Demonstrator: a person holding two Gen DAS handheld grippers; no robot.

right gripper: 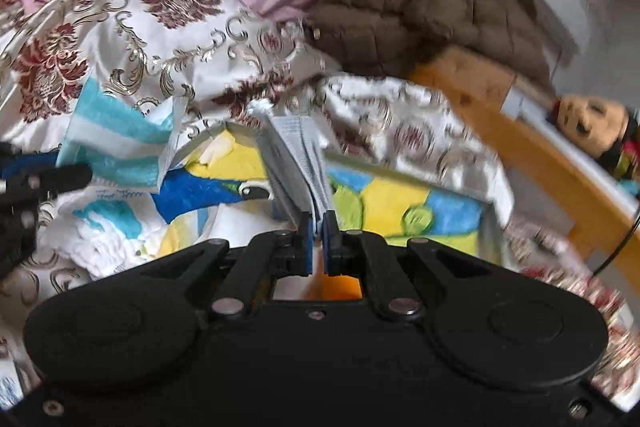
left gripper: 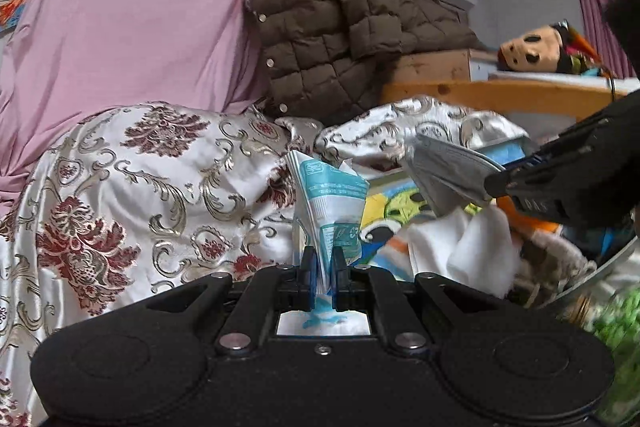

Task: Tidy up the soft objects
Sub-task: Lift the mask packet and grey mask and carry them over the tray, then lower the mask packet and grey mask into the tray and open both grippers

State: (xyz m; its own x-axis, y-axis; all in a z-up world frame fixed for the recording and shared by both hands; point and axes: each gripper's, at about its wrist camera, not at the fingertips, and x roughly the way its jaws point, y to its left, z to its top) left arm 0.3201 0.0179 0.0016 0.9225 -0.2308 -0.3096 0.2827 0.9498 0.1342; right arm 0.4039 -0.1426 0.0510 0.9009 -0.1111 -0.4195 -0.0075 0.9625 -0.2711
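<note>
In the left wrist view my left gripper (left gripper: 324,259) is shut on a crumpled white and teal plastic packet (left gripper: 334,199), which stands up between the blue pads. The right gripper (left gripper: 496,183) comes in from the right, shut on a folded grey face mask (left gripper: 448,171). In the right wrist view my right gripper (right gripper: 318,227) pinches that grey mask (right gripper: 298,163) by its lower edge. The teal packet (right gripper: 116,147) and the left gripper (right gripper: 86,175) show at the left edge. Both are held above a colourful picture board (right gripper: 400,203).
A white satin cover with red and gold flowers (left gripper: 132,187) lies over the bed. A pink sheet (left gripper: 132,11) and a brown quilted jacket (left gripper: 340,19) hang behind. A wooden bed frame (left gripper: 500,95) and a doll (left gripper: 536,51) are at the right. White wadding (left gripper: 472,247) lies near the board.
</note>
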